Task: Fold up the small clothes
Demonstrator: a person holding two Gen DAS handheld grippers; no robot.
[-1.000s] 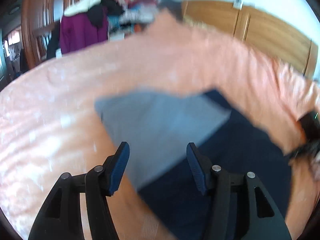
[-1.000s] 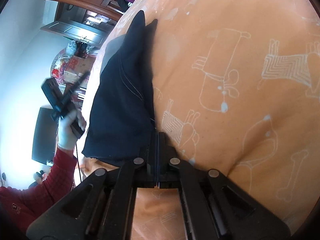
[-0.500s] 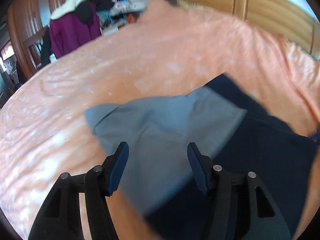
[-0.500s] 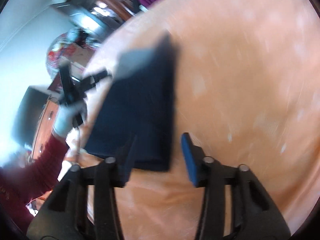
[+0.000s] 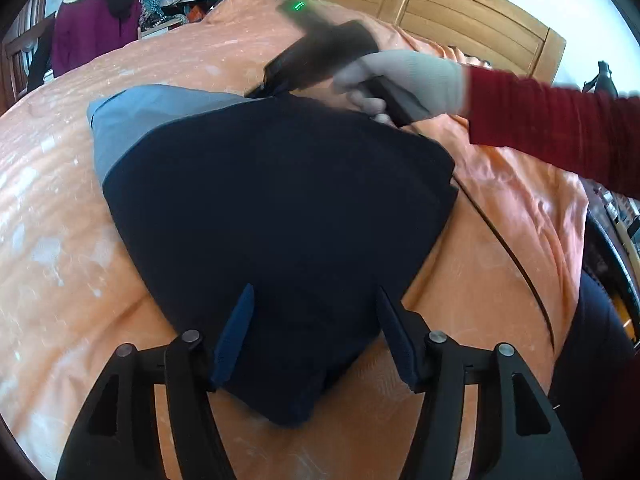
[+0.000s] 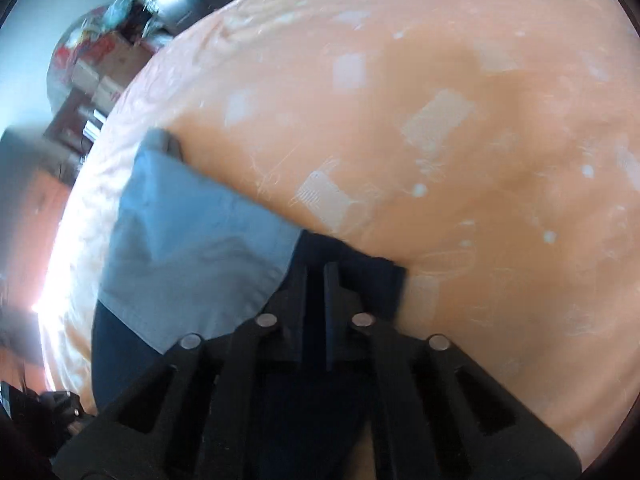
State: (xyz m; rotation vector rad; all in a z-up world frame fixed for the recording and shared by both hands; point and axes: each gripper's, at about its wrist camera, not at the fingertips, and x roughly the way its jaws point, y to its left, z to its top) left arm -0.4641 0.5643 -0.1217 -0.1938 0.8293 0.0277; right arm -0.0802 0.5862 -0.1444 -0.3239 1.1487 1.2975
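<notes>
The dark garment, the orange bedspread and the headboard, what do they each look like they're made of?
Garment: soft woven cloth, matte navy with a grey-blue panel; it drapes and creases. The fibre cannot be told.
Bedspread: thin printed fabric, orange with pale motifs and a slight sheen; fine wrinkles show.
Headboard: wood or wood veneer, smooth and likely varnished, with warm grain and framed panels.

Bed with orange patterned cotton sheet (image 5: 72, 248). Lying on it: one navy-blue folded fabric garment (image 5: 280, 208) with a light grey-blue panel (image 6: 188, 244); one thin dark cable (image 5: 516, 264).
</notes>
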